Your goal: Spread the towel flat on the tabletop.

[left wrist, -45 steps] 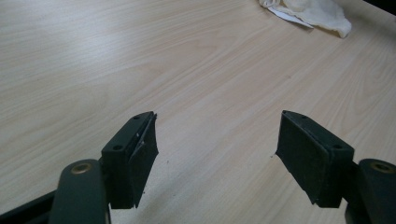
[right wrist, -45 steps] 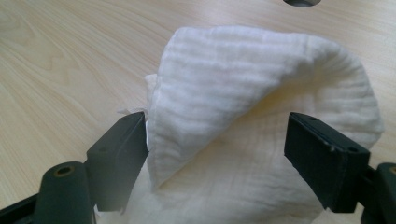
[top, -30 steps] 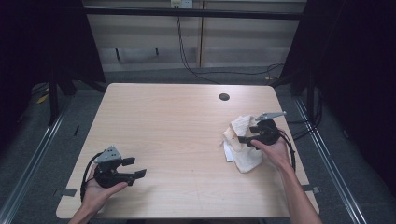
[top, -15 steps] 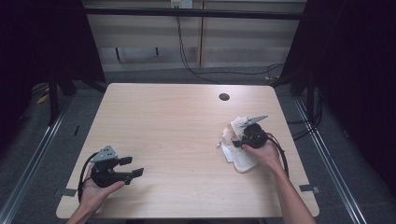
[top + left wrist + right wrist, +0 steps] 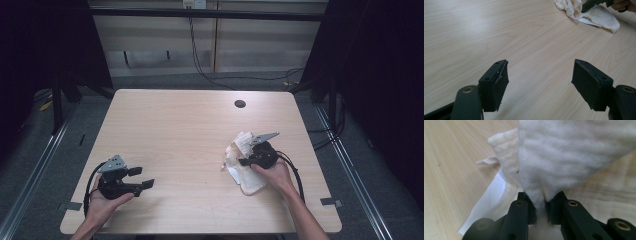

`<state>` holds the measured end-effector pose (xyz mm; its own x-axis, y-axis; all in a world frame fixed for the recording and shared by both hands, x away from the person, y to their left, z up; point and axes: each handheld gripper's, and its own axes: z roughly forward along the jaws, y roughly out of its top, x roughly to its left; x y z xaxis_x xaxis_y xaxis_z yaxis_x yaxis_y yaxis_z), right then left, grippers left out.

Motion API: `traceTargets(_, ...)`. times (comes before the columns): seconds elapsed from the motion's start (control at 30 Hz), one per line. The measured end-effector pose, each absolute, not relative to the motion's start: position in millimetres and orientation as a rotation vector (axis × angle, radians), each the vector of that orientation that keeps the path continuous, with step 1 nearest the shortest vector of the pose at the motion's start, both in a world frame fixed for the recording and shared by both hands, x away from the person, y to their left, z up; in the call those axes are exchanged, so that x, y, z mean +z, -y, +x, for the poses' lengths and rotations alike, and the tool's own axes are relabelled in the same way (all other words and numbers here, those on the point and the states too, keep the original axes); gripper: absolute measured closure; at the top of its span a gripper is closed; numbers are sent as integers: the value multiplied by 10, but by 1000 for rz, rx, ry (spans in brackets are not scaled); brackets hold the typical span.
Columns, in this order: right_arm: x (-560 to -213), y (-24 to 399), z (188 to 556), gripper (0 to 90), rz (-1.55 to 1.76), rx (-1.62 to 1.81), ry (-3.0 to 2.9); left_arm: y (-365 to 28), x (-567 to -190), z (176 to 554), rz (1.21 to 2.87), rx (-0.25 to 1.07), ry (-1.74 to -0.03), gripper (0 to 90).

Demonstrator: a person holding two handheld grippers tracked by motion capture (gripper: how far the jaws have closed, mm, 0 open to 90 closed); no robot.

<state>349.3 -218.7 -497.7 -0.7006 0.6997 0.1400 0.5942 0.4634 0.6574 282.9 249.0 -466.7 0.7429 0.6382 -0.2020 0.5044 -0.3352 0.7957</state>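
On the right half of the table (image 5: 170, 130), as seen from the high view, a crumpled white cloth (image 5: 239, 167) is met by the right gripper (image 5: 246, 161); the left gripper (image 5: 142, 177) is held near the front left edge. From the left gripper view, its jaws are seen wide apart over bare wood. From the right gripper view, the jaws, just closing, are seen pinched on a cloth fold, with a white paper sheet (image 5: 486, 205) beneath.

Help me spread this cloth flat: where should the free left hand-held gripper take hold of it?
Grip the cloth at its loose near corner, coming in level from the table's left. The right hand-held gripper already pinches a raised fold, so that flat, free corner lies opposite.
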Motion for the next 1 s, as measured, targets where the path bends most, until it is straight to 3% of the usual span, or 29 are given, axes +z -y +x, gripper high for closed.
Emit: traceTargets(1.0,-5014,1761,3252,814,1073,1180,-2621,-2407,-4690,2928,2018,157,-836,289)
